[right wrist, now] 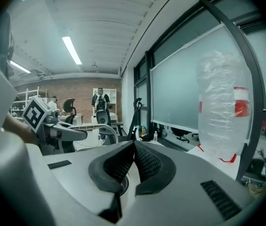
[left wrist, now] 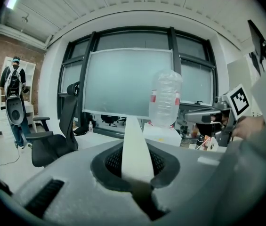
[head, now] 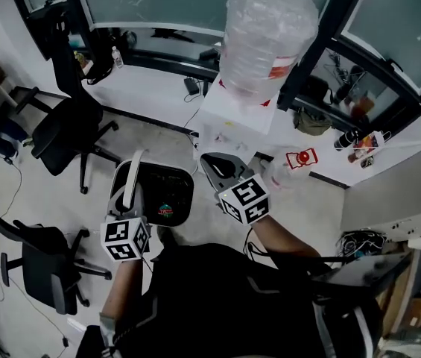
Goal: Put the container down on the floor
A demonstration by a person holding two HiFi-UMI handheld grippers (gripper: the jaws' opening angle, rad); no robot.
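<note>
Both arms reach forward, left gripper [left wrist: 133, 168] clamped on a white handle [left wrist: 135, 140], right gripper [right wrist: 133, 146] with jaws together

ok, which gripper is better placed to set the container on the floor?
Left. The jaws of the left gripper are shut on the white handle of the container, so it bears the load. The right gripper has its jaws together on nothing, beside the container.

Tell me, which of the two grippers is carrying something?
The left gripper: its jaws are shut on the white handle of the container. The right gripper has its jaws shut on each other, with nothing between them.
</note>
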